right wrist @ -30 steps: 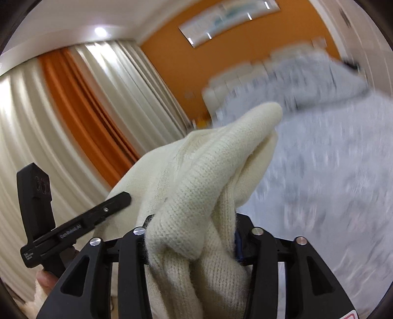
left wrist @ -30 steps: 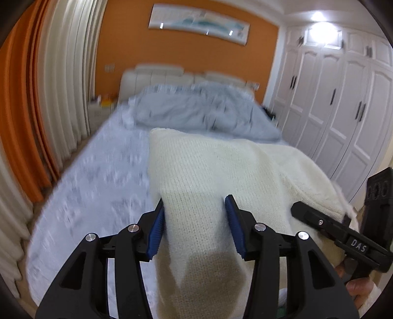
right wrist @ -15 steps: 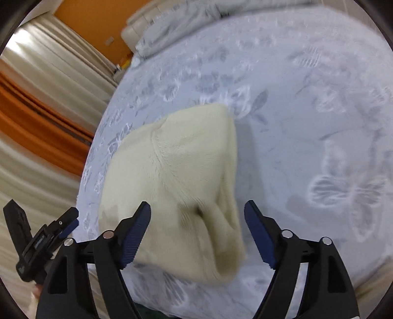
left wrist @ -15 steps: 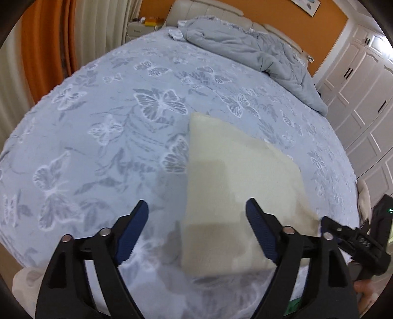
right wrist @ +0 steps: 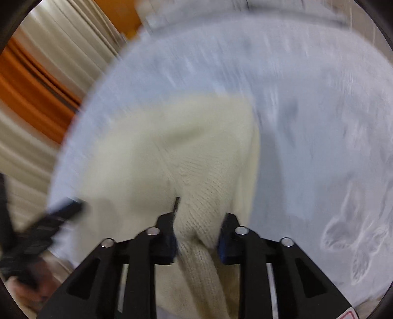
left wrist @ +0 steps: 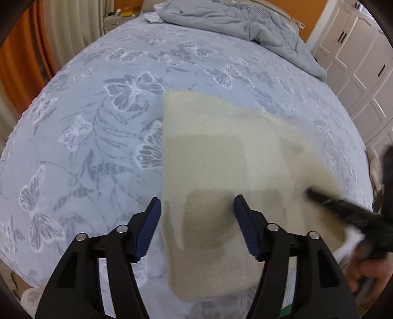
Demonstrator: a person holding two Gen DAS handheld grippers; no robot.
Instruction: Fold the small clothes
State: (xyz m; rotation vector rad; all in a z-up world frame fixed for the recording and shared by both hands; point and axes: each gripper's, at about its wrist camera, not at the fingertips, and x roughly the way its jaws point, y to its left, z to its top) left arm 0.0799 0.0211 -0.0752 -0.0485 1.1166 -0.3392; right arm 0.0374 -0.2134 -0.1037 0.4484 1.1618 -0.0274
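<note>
A cream knitted garment [left wrist: 221,157] lies folded on the blue butterfly-print bed [left wrist: 98,122], near its front edge. My left gripper [left wrist: 197,218] hovers over the garment's near part with its jaws apart and nothing between them. In the right wrist view, which is blurred, my right gripper [right wrist: 197,233] has its jaws closing around a raised fold of the cream garment [right wrist: 196,196]. The right gripper also shows as a dark blur at the right of the left wrist view [left wrist: 348,211].
A rumpled grey duvet [left wrist: 240,22] lies at the head of the bed. White wardrobe doors [left wrist: 356,54] stand on the right. Cream and orange curtains [left wrist: 36,49] hang on the left, with a nightstand [left wrist: 115,20] beyond.
Both grippers let go of the garment and it dropped flat on the bed. Since then the left jaws narrowed, and the right gripper came down and closed around a fold.
</note>
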